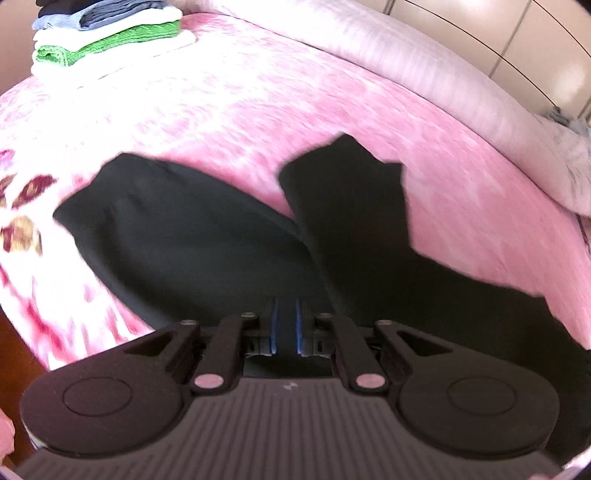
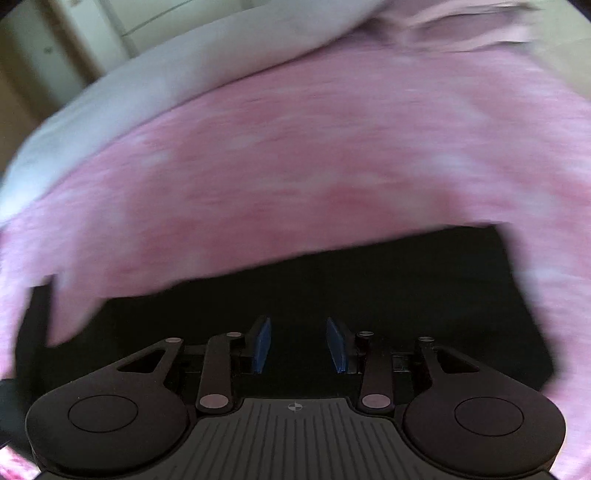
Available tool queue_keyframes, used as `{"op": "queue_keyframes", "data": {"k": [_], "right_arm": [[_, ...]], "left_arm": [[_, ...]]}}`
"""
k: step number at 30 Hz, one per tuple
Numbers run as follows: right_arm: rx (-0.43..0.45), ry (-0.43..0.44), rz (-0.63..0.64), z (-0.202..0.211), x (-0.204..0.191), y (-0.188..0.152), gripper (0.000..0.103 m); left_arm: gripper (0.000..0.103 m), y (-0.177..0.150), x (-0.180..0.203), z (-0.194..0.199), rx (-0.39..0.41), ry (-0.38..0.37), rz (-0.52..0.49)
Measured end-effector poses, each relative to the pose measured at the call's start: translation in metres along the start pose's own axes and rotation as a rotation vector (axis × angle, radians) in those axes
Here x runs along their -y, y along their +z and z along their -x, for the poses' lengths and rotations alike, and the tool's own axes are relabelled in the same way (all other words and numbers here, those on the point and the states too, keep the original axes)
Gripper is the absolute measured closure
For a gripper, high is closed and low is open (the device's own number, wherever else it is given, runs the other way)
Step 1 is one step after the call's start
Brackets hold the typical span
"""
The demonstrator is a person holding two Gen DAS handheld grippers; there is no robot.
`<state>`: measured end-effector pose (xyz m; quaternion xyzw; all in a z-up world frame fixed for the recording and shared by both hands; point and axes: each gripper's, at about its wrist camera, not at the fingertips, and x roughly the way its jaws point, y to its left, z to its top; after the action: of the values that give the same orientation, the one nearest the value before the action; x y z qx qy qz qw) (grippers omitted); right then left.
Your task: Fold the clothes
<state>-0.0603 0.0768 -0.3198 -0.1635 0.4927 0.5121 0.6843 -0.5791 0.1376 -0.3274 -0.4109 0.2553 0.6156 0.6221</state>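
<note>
A black pair of trousers [image 1: 192, 236] lies on the pink bedspread [image 1: 258, 110], its two legs splayed apart and pointing away from me. My left gripper [image 1: 286, 325] sits low over the waist end; its blue pads are close together with dark cloth between them, so it looks shut on the trousers. In the right wrist view the same black garment [image 2: 332, 288] spreads flat under my right gripper [image 2: 298, 343], whose blue pads stand apart with nothing between them. The view is blurred.
A stack of folded clothes [image 1: 107, 33], green, white, grey and dark, stands at the far left of the bed. A pale pillow [image 1: 424, 74] runs along the far edge. Cupboard doors [image 2: 55, 48] stand beyond the bed.
</note>
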Motion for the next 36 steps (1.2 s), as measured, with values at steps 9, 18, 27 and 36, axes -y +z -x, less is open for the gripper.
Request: {"op": "queue_keyframes", "data": {"k": [9,18,27,36], "right_arm": [[-0.111,0.139,0.039,-0.099,-0.146,0.017,0.064],[-0.309,0.426,-0.326,-0.186,-0.234,-0.001,0.063],[-0.112,0.555,0.259,-0.132,-0.355,-0.014,0.102],[-0.33,0.729,0.862,-0.076,-0.46,-0.148,0.066]], "left_arm": [[0.1,0.073,-0.088,-0.075,-0.009,0.019,-0.057],[0.099,0.109,-0.189,-0.027,-0.004,0.0,0.168],[0.099,0.081,-0.246,0.011,-0.052,-0.04,0.42],[0.099,0.071,-0.256,0.025,-0.061,-0.063,0.441]]}}
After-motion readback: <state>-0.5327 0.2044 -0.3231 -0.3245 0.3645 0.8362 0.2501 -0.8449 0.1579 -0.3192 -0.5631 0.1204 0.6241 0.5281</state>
